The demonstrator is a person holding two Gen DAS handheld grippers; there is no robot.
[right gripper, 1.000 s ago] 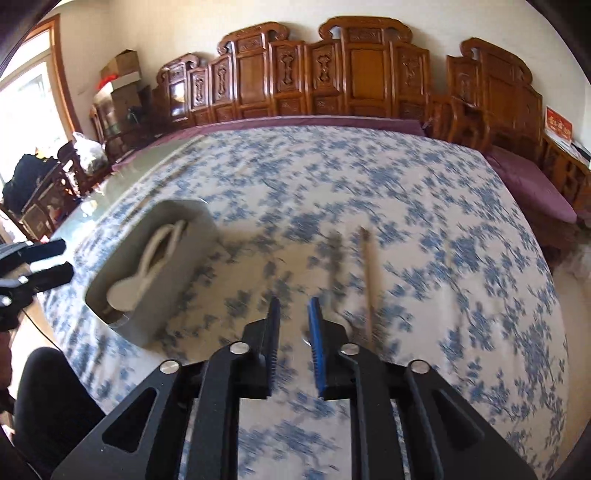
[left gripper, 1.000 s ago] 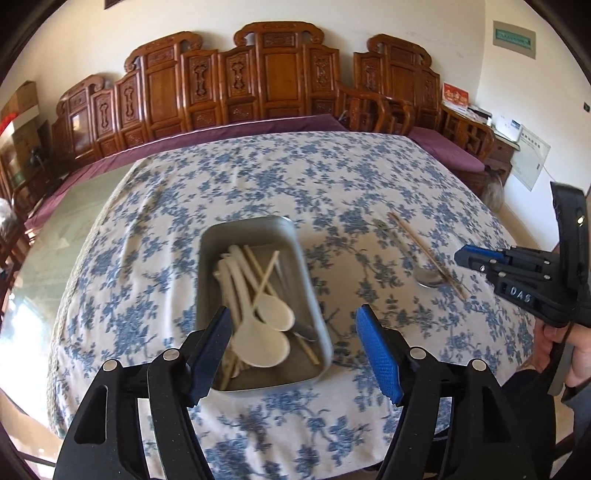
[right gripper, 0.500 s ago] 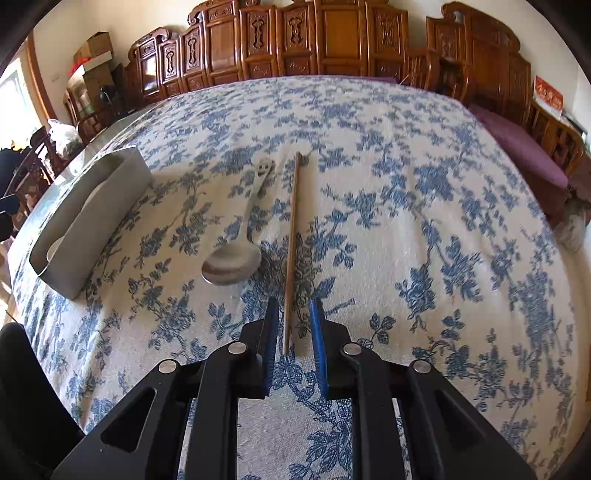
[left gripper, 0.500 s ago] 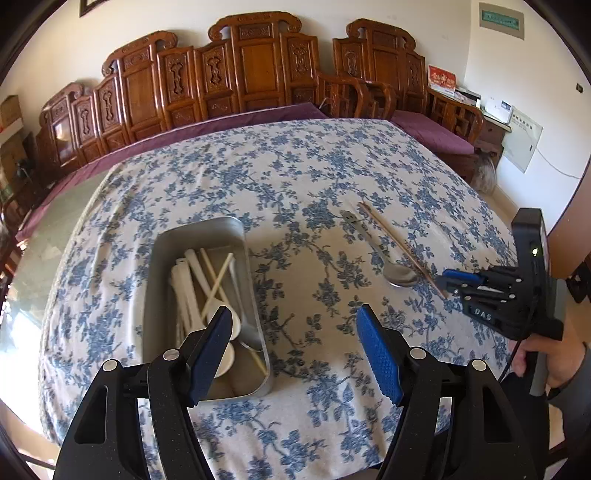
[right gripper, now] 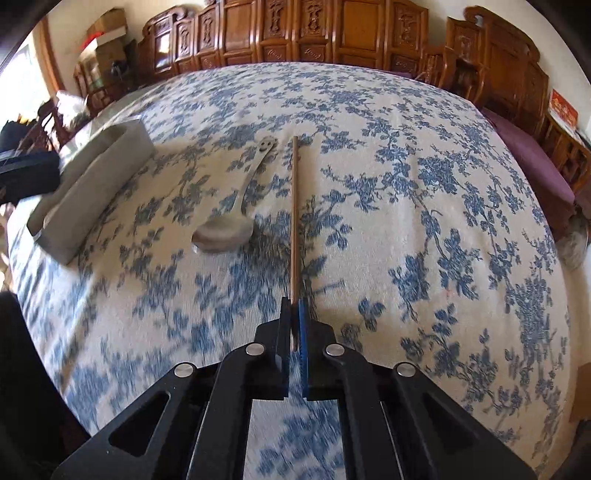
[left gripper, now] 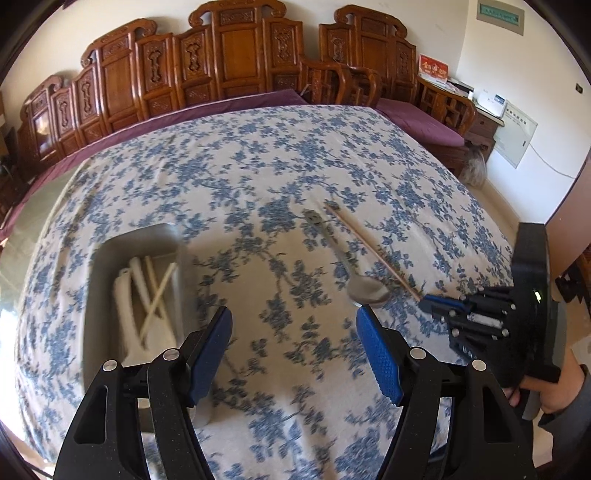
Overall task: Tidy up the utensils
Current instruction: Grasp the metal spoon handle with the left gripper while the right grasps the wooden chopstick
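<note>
Chopstick (right gripper: 294,214) lying flat, long axis straight away from right gripper (right gripper: 294,314) | jaws clamped on near end | left gripper (left gripper: 293,354) jaws wide, empty

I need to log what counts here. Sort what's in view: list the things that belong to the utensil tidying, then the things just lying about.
Job:
chopstick, nipped at its near end by the shut right gripper
metal spoon on the cloth
tray holding white spoons and pale chopsticks
left gripper, open, empty

Lying about:
tablecloth
carved chairs
purple cushion
boxes
</note>
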